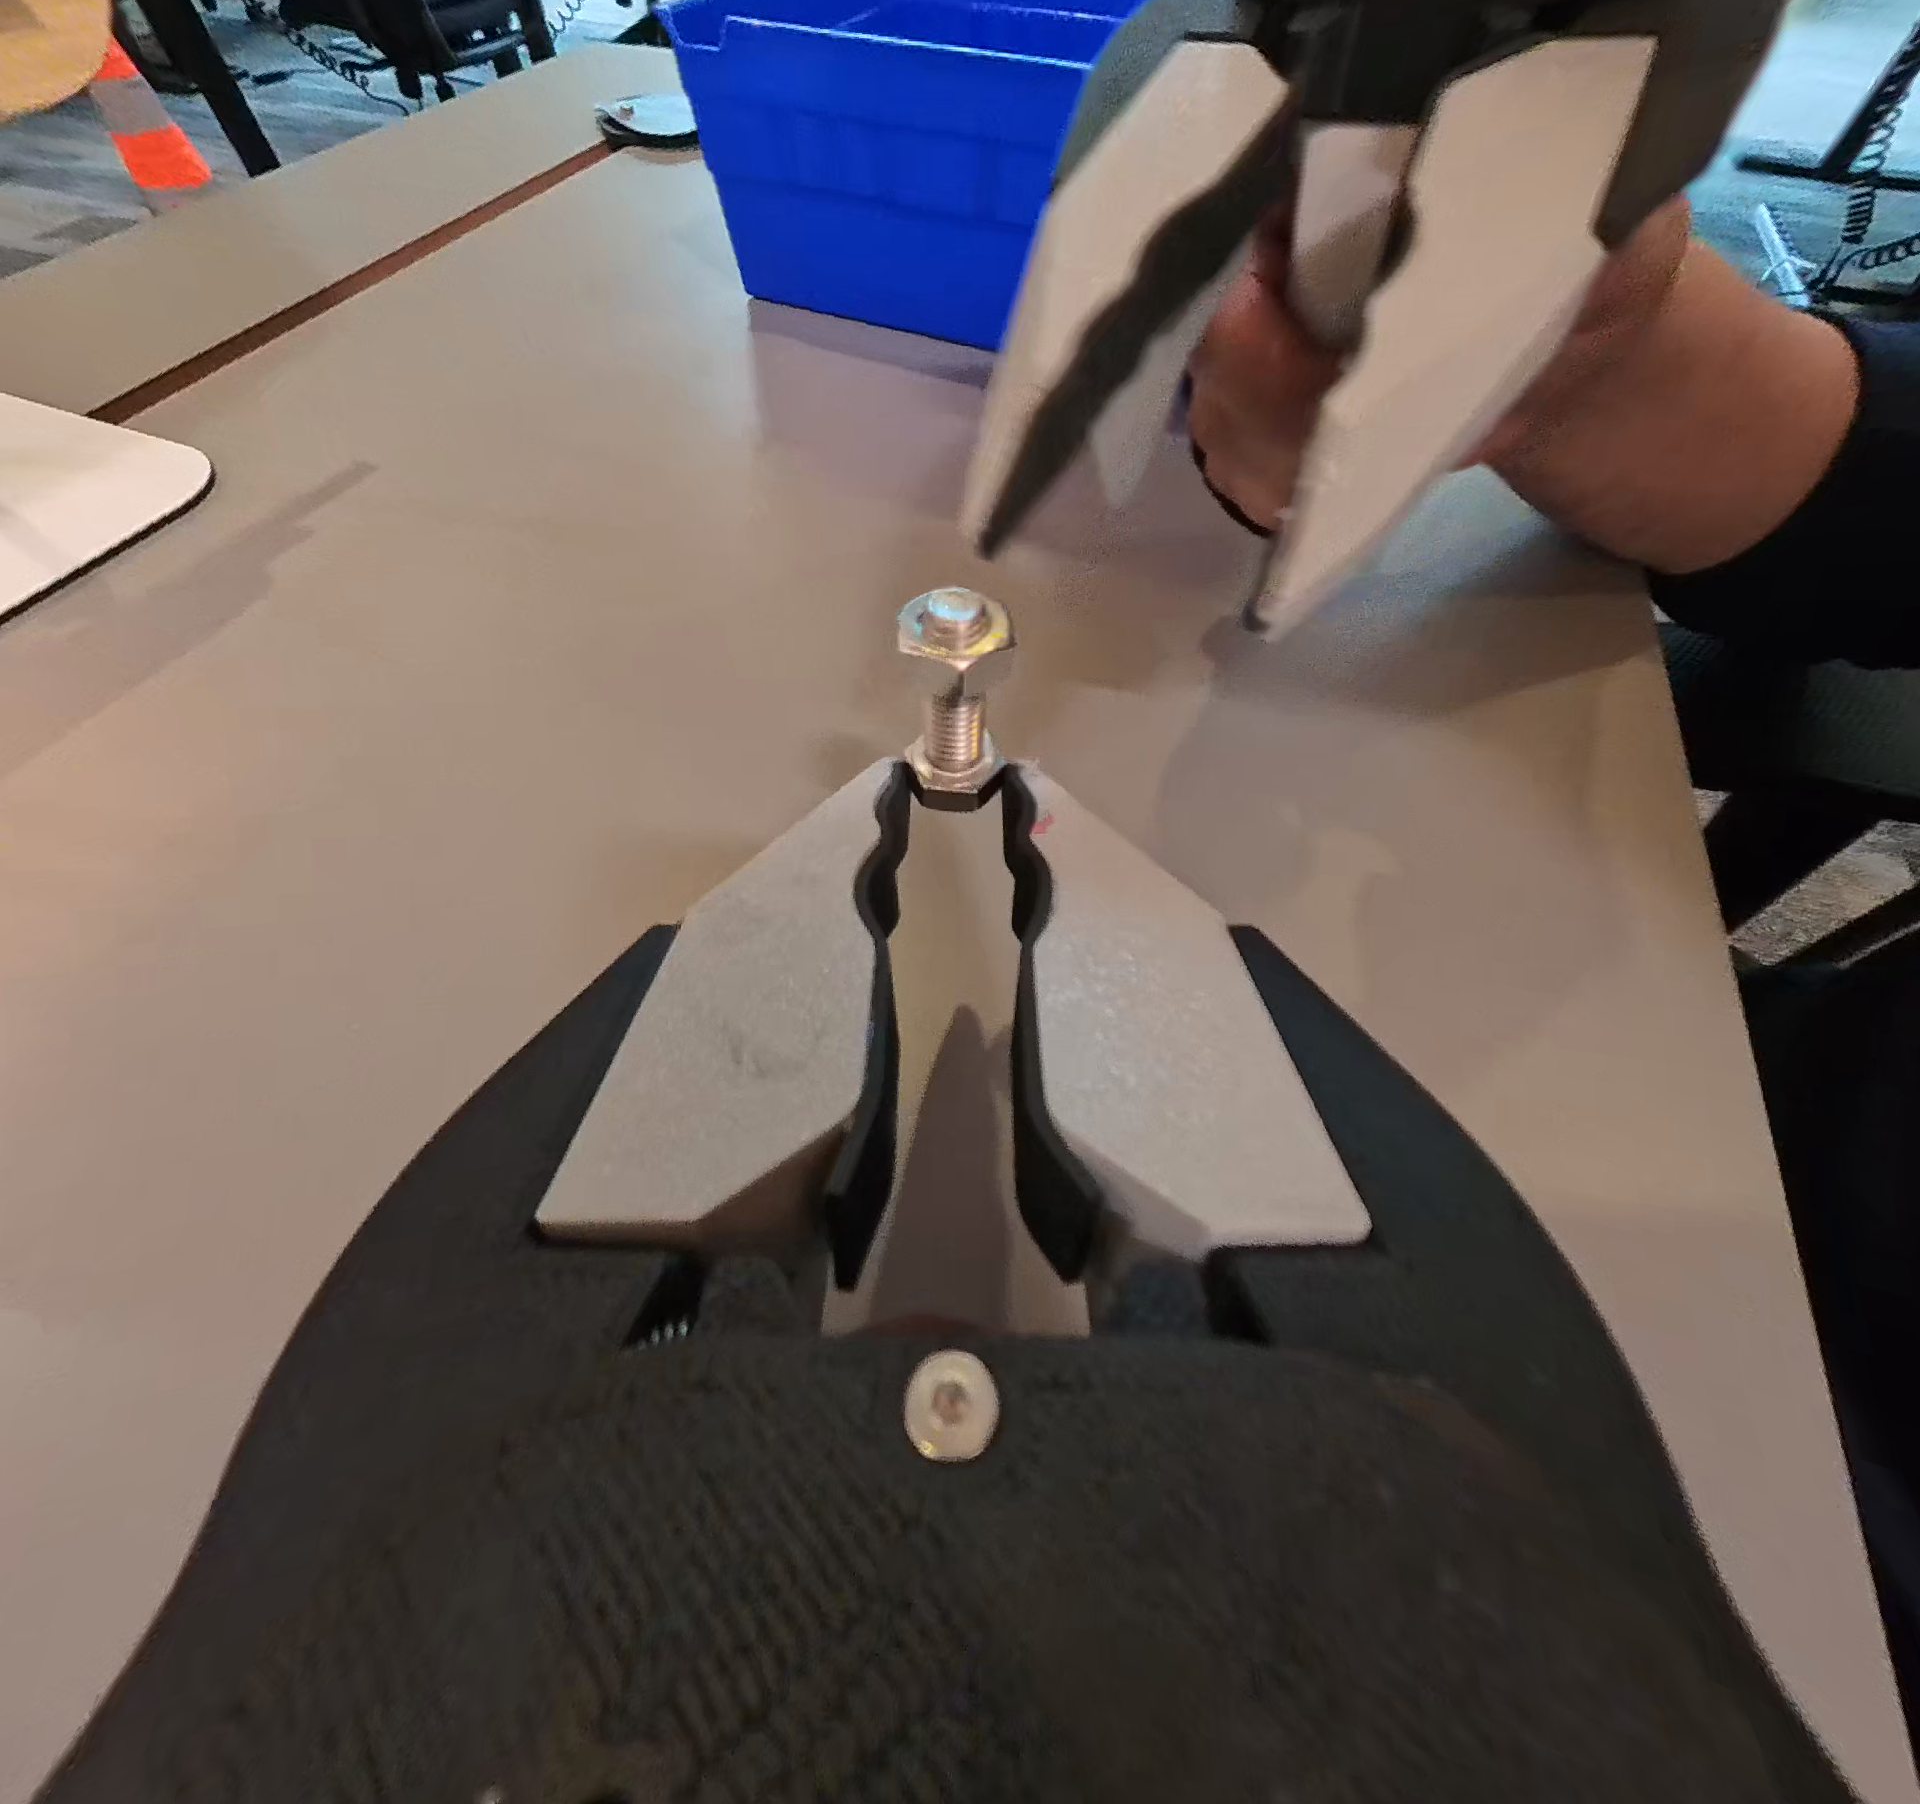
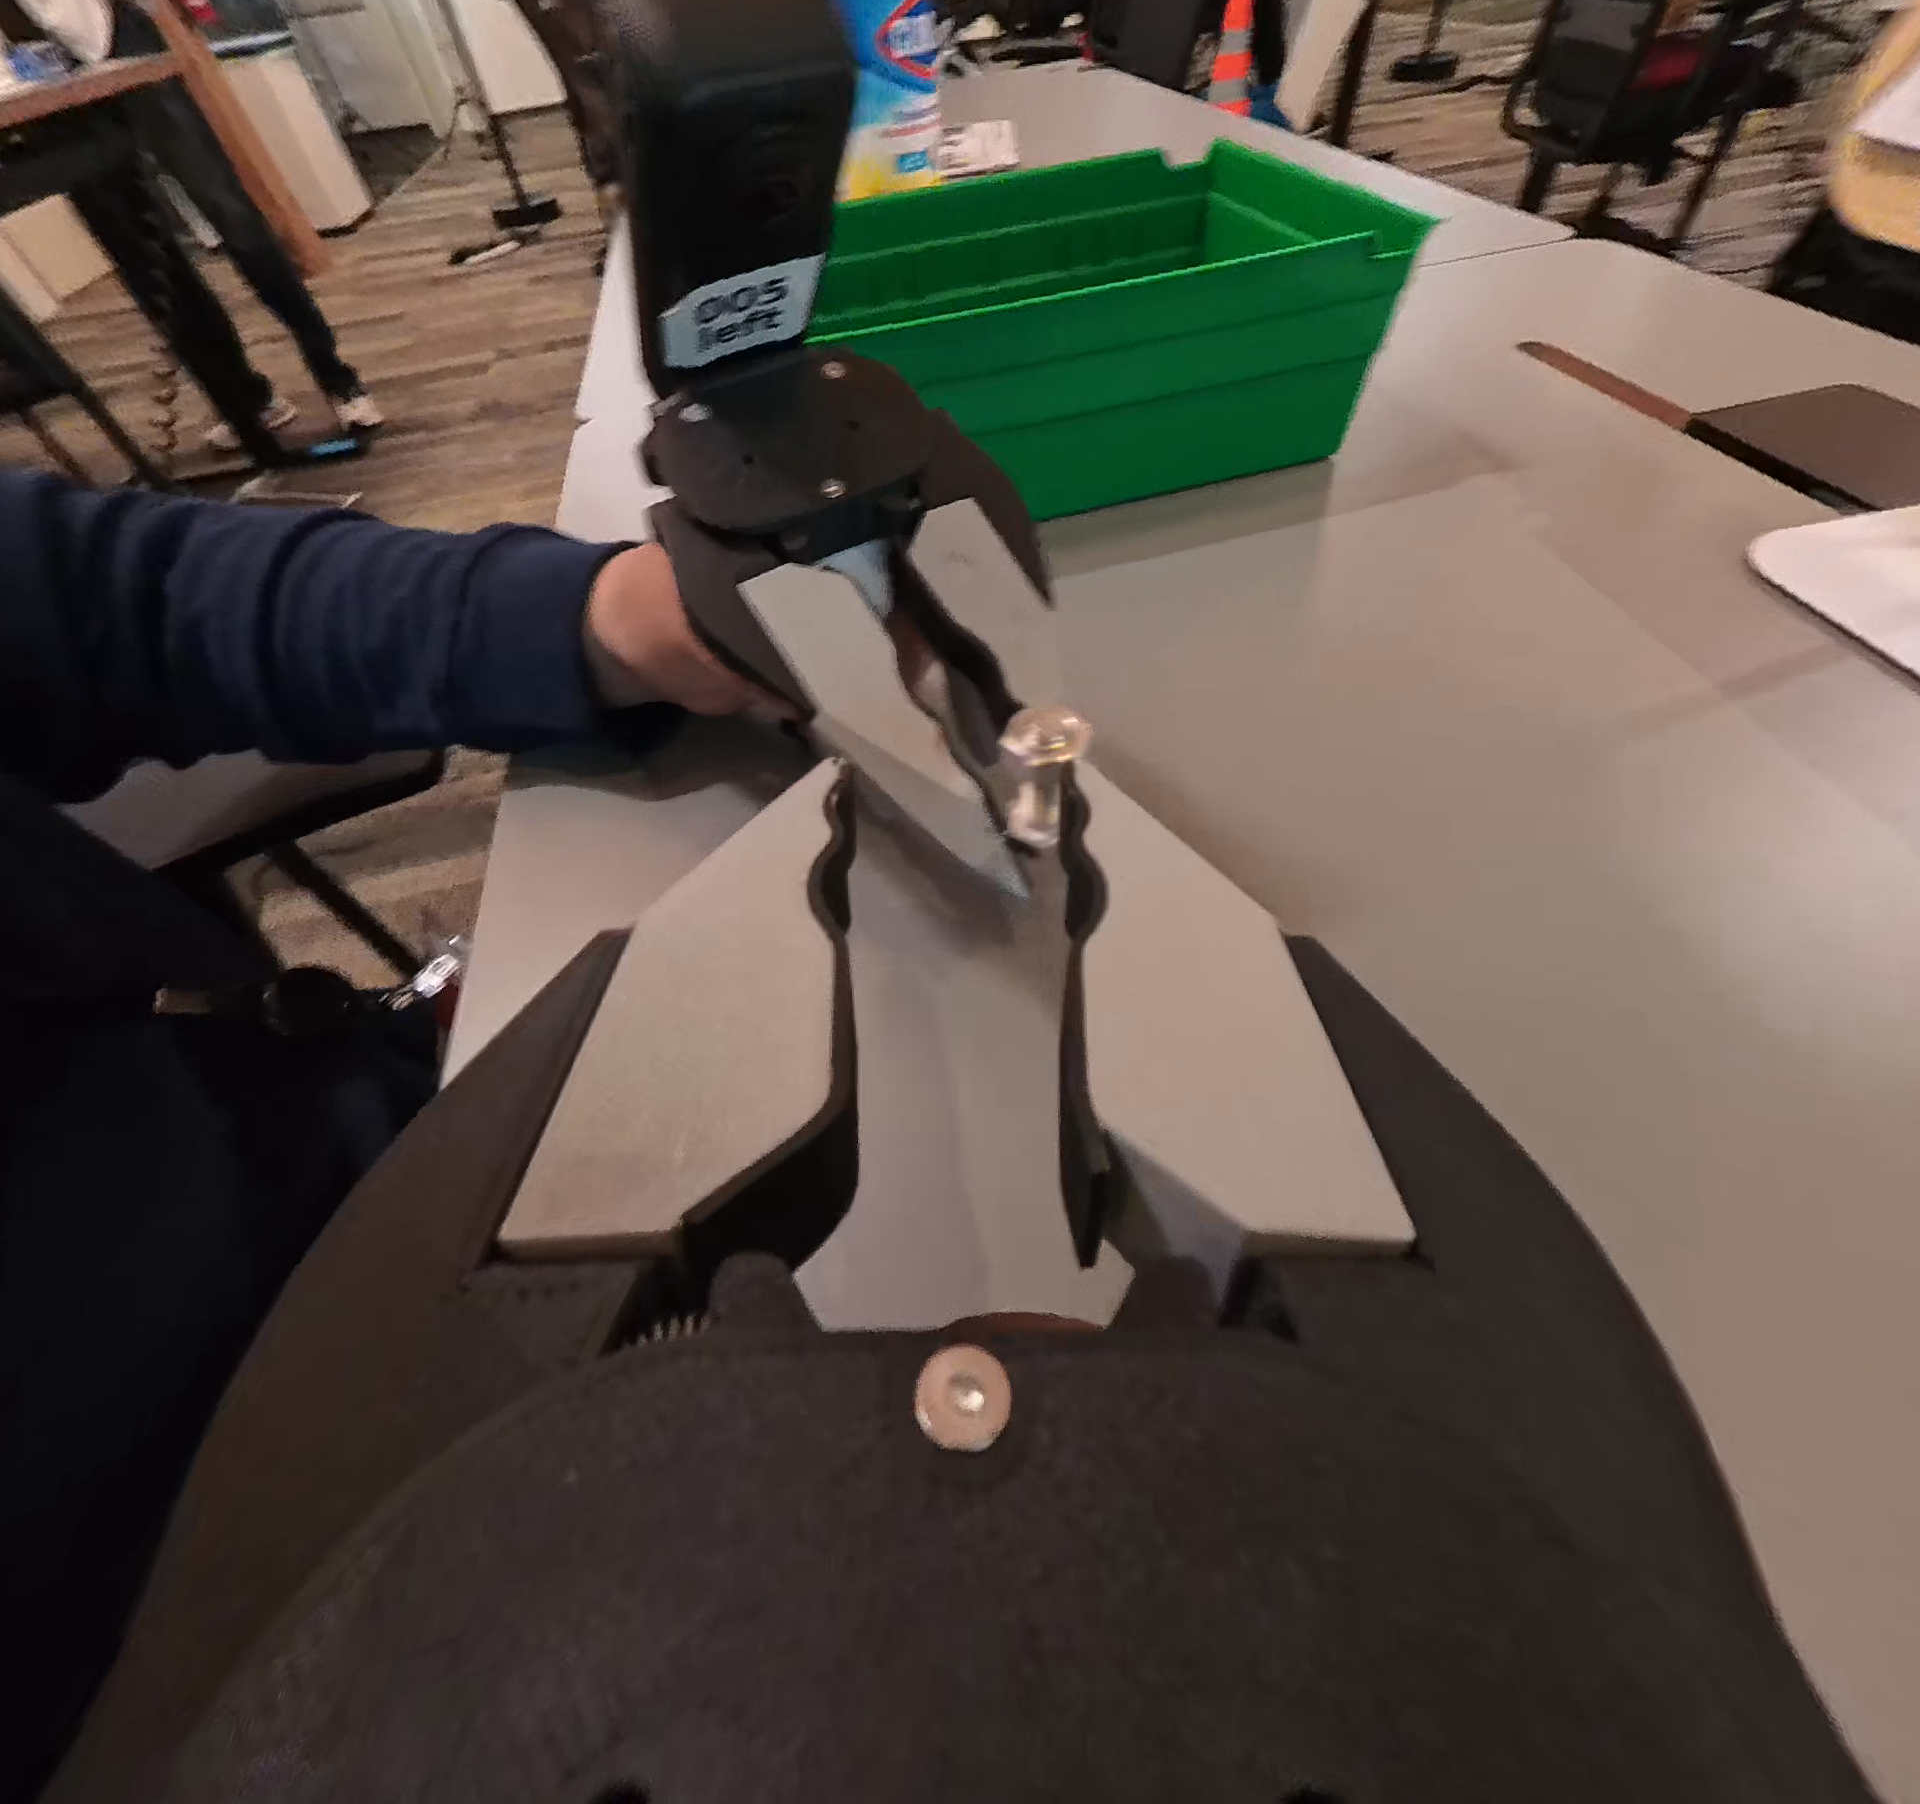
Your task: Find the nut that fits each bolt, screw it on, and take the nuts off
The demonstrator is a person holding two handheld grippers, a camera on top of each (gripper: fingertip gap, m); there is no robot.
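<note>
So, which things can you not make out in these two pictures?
- Bolt in the right wrist view: blurred, and the left gripper covers its lower end.
- How far the nut is threaded: too small in the left wrist view.
- Inside of the blue bin in the left wrist view: hidden by its near wall.
- Floor of the green bin in the right wrist view: hidden by its front wall.
- Right gripper in the left wrist view: motion-blurred.

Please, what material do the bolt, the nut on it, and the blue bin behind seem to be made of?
The bolt looks like bright steel, perhaps zinc-plated: silvery, shiny threads. The nut at its far end has the same silvery metallic gloss on its hexagonal faces. The blue bin seems moulded plastic: uniform saturated colour, soft sheen, ribbed walls. The left gripper grips the bolt by its head.
</note>
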